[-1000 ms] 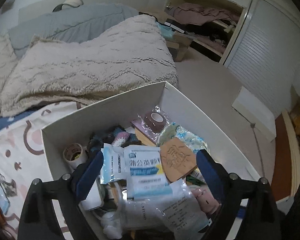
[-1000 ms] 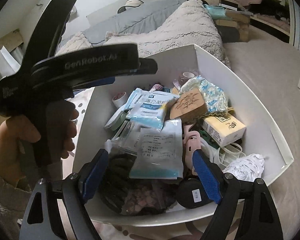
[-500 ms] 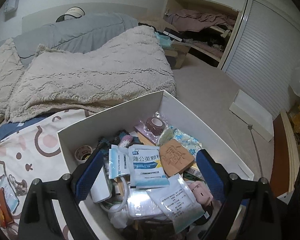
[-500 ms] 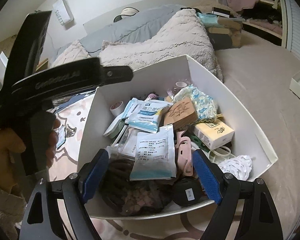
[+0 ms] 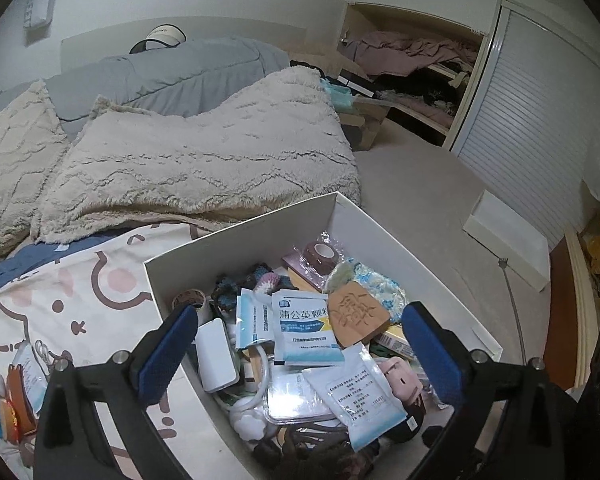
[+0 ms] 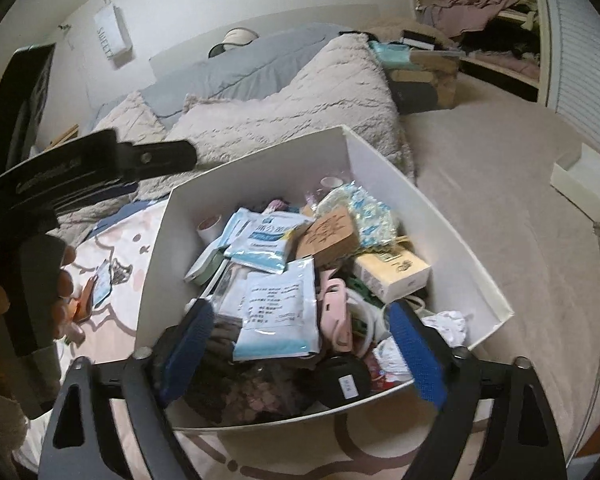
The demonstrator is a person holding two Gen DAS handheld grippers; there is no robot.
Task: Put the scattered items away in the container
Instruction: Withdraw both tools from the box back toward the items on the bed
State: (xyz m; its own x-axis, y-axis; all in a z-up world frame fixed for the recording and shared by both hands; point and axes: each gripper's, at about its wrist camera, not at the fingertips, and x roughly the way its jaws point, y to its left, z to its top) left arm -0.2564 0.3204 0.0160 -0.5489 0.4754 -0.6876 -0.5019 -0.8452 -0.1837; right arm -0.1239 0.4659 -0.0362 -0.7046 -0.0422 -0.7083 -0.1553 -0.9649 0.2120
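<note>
We had just spread both the left hand-held gripper (image 5: 300, 352) and right hand-held gripper (image 6: 304, 354) wider, empty, lifting back from the filled white container (image 6: 440, 216) on the bed, though stray items (image 5: 20, 392) remained beside it.

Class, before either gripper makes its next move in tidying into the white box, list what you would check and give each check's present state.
1. Left gripper empty, jaws open: ok; they have just been opening, nothing between the pads.
2. Right gripper empty, jaws open: ok; also just been opening, nothing gripped.
3. White box upright on the bed: ok.
4. All scattered items in the box: not ok; a packet and small items lie on the sheet to the box's left.
5. Room left in the box: cannot tell; the contents are heaped.
</note>
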